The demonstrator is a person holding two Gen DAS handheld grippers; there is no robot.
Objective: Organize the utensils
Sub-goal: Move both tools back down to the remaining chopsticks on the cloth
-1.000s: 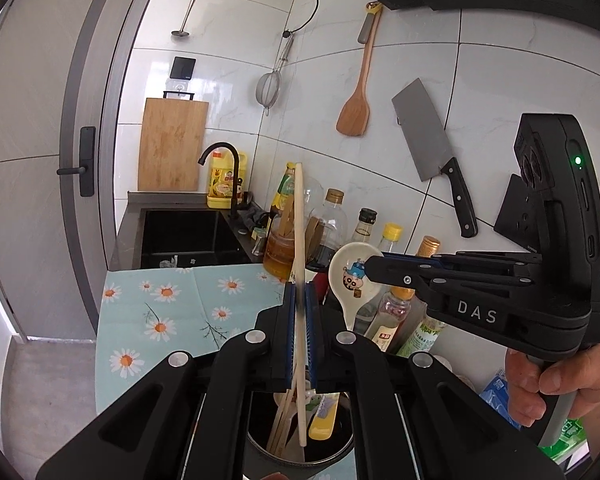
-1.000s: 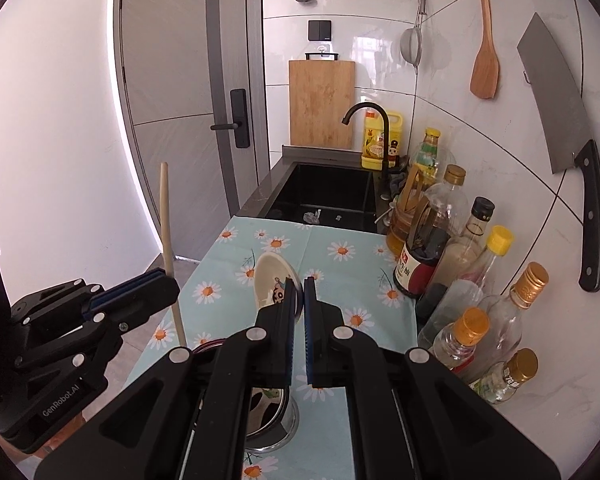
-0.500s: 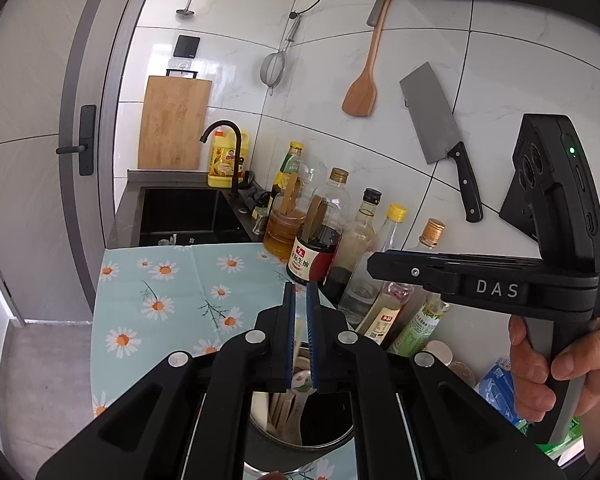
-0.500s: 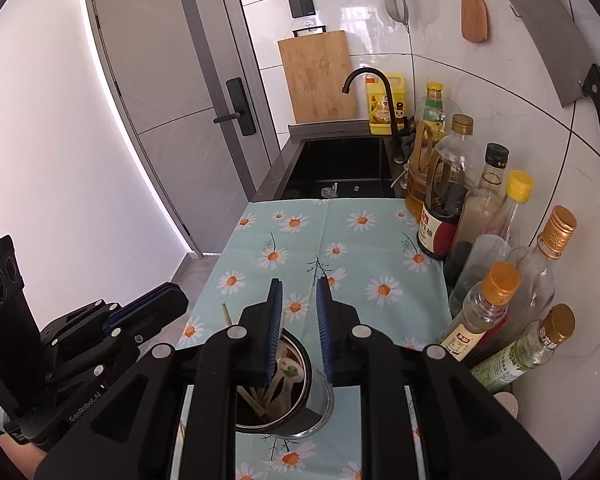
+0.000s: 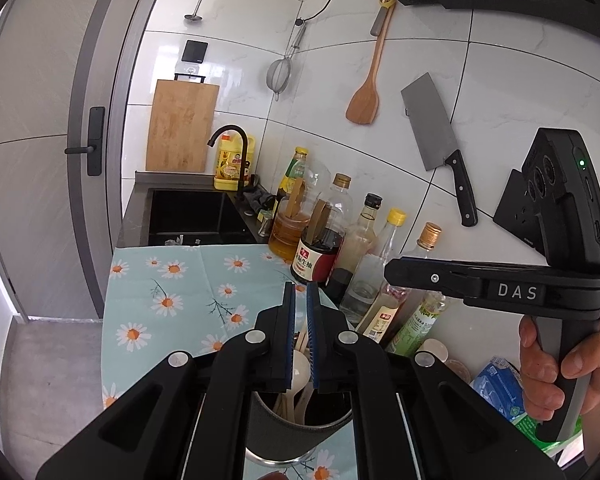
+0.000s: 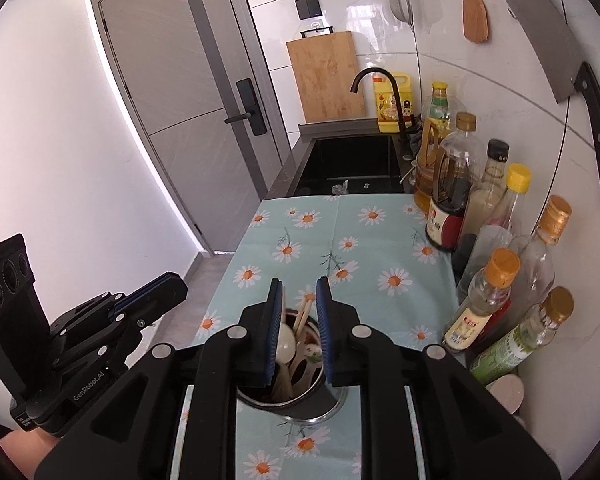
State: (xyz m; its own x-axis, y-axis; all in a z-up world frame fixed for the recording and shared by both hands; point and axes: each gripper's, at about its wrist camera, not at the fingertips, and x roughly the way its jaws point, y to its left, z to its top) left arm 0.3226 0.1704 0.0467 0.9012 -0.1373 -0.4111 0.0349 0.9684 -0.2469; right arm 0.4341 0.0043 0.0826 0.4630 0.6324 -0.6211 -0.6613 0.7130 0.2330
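The daisy-print cloth is spread over the counter, with a row of bottles lined along the wall from about one to four o'clock in the right wrist view. At the cloth's near end a round metal utensil holder is seen, in which a white spoon and wooden chopsticks are standing. The right gripper is held pitched down directly over the holder; its jaws are parted and hold nothing, the utensils showing through the gap below. It is gripped by a hand at four o'clock in the left wrist view. The left gripper is also tilted down over the holder's rim, its blue pads drawn nearly together with nothing between them.
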